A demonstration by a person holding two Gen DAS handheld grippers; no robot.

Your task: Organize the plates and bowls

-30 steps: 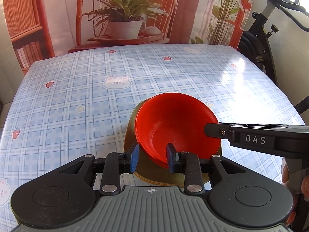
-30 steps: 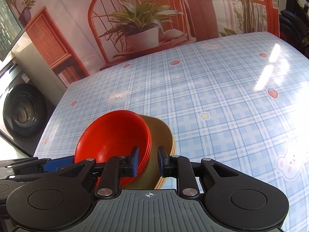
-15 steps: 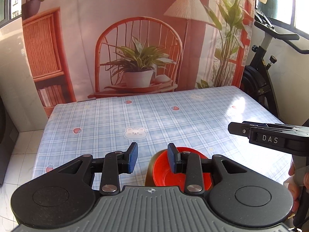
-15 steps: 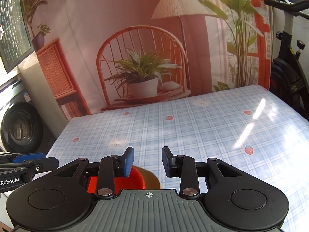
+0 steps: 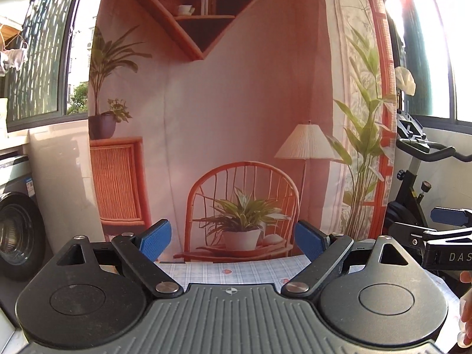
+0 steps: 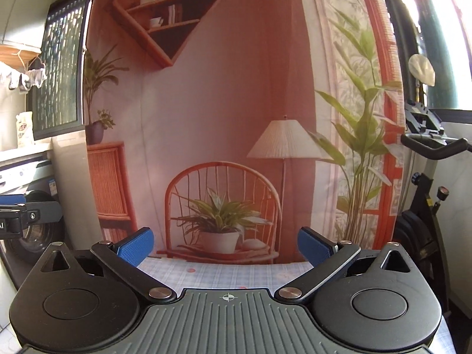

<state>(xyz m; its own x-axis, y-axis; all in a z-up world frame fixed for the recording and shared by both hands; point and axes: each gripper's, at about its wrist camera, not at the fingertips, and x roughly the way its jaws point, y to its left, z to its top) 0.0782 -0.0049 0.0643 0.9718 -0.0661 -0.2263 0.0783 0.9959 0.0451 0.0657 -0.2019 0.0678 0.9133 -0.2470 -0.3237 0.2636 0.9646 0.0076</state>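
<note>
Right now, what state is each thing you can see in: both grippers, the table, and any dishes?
Left gripper: jaws opening, nothing between the blue pads.
Right gripper: jaws opening, nothing between the pads.
Table: only a far strip of the checked cloth shows, with nothing standing on it.
Plates and bowls: not in either view.

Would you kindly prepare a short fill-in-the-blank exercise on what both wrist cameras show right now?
1. The pads on the left hand-held gripper are coloured ____.
2. Between the fingers of the right hand-held gripper there is ____.
3. The table wears a cloth with a ____ pattern.
4. At the right edge of the right wrist view stands an exercise ____.

Missing words: blue; nothing; checked; bike
</note>
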